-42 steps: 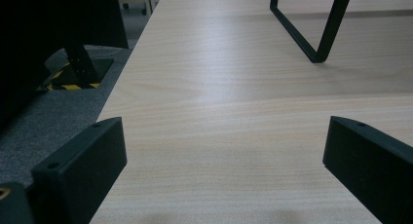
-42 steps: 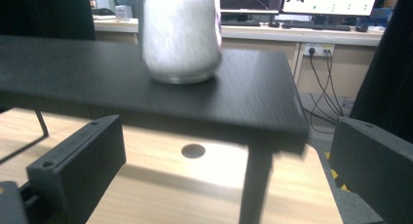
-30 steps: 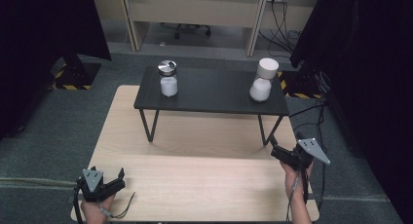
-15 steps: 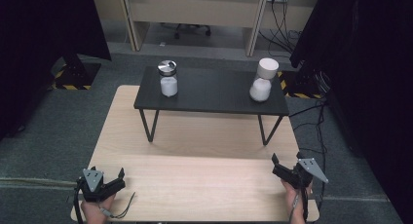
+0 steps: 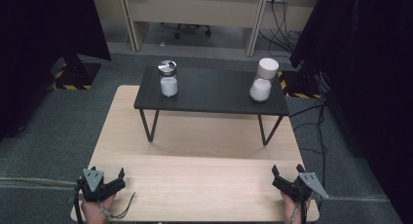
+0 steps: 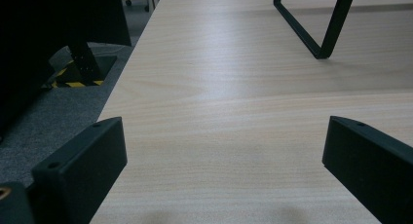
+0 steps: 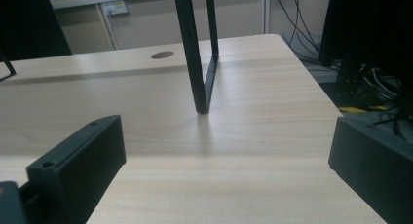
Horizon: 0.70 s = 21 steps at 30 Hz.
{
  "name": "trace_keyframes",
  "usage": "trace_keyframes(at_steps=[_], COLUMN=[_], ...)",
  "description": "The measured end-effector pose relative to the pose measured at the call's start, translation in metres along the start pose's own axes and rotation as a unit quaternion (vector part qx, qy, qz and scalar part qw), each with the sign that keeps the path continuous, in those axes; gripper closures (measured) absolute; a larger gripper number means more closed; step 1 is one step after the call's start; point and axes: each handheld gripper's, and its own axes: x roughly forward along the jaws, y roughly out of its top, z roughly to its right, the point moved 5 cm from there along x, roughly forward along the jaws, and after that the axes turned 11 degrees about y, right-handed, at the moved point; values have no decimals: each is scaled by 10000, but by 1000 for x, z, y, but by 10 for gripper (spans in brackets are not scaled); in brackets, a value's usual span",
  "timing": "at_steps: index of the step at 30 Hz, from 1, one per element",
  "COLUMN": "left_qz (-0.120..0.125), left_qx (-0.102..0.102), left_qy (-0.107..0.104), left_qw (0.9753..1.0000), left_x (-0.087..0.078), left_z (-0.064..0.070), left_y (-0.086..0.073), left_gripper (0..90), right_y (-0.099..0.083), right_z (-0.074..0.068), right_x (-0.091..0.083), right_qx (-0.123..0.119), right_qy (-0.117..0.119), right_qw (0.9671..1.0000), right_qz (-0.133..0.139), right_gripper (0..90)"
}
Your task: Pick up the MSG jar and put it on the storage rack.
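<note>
While both grippers, left [image 5: 113, 184] and right [image 5: 286, 183], rested wide-jawed, the reach awaited: jars at 11 [image 5: 168, 78] and 1 o'clock [image 5: 263, 81].

No text, label, brand or number can be read anywhere. The only sign-like marking seen is yellow-and-black hazard striping [image 5: 65, 83] (wordless) on the floor at the foot of a dark stand left of the worktop; similar striping [image 5: 298, 94] is seen at the right.
</note>
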Motion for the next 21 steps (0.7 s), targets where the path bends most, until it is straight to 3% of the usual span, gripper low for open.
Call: trace_keyframes(at_steps=[9, 21], left_qz=[-22, -17], left_qx=[-4, 27], left_qy=[20, 3], left_qw=[10000, 10000], left_x=[0, 0], left_z=[1, 1], left_y=[0, 0], left_gripper=[14, 14], right_y=[-11, -19], right_z=[-1, -2], right_x=[-7, -10], right_qx=[-59, -258], right_qy=[-146, -113], right_qw=[9998, 9993], right_qz=[130, 260], right_gripper=[3, 3])
